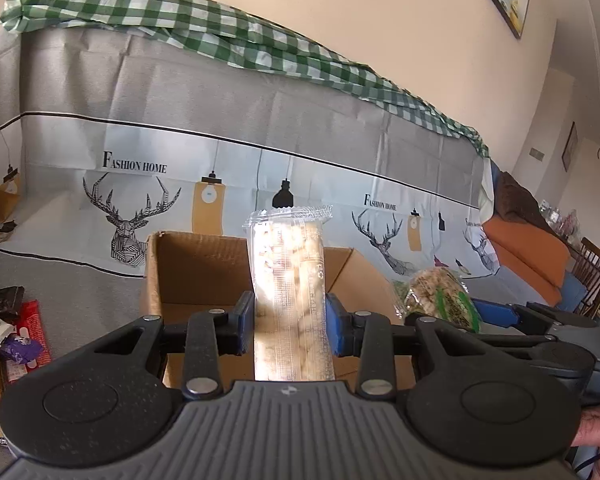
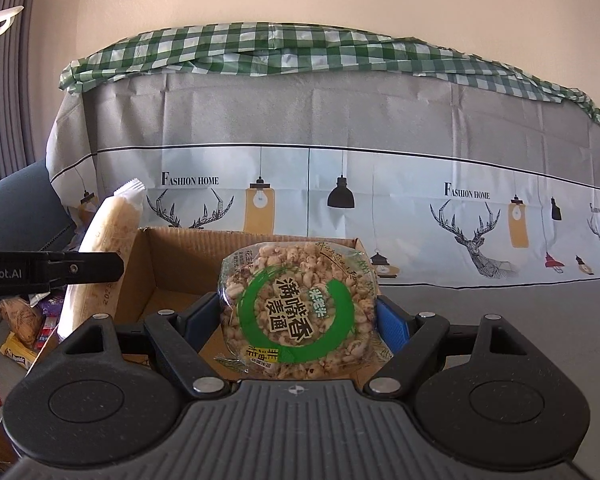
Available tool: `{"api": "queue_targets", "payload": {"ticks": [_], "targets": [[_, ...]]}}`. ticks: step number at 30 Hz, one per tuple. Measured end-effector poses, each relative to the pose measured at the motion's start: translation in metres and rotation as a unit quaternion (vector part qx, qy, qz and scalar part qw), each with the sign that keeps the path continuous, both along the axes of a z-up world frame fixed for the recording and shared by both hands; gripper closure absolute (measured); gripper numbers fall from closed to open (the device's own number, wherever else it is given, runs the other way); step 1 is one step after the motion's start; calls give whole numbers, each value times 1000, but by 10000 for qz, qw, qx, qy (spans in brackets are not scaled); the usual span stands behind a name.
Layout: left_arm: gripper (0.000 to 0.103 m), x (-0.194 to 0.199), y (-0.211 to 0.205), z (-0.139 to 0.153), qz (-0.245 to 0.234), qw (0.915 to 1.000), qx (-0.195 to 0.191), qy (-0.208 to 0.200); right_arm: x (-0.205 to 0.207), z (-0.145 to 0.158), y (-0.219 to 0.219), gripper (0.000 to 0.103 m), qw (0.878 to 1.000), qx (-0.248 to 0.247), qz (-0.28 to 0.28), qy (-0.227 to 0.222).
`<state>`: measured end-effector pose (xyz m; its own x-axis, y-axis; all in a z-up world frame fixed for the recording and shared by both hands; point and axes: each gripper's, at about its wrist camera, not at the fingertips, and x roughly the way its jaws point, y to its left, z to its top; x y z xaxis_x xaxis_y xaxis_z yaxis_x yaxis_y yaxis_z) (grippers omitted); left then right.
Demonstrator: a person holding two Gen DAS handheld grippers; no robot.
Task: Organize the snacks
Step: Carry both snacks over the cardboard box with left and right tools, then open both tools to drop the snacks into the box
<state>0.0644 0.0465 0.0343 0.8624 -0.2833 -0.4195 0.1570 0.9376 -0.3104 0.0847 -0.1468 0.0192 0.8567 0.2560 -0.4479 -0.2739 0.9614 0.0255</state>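
Two grippers, each holding one snack. The left gripper (image 1: 290, 320) clamps one long clear-wrapped puffed rice bar (image 1: 287, 280), upright above one open cardboard box (image 1: 192, 268). The right gripper (image 2: 300, 320) clamps one round puffed rice cake pack (image 2: 298, 312) with a green ring label over the same box. Loose snack packets (image 1: 16, 336) lie left of the box; their count is unclear.

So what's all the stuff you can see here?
long snack pack: one, clear with pale puffs, upright in the left gripper
round snack pack: one, green ring label, in the right gripper
box: one, brown cardboard, open, behind both packs
loose snacks: several, red, purple, yellow, left of the box
cloth: grey, with deer and lamps, behind
checked cloth: green and white, on top
hand: one, partly seen, lower right
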Motion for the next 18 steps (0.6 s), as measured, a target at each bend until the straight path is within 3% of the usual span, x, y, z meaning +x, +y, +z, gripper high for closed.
{"api": "queue_targets", "payload": {"ticks": [18], "targets": [[63,0,-2,-1,-63,10000,62,-43,-1,-1,3,20,10000,-79,19,-20]]}}
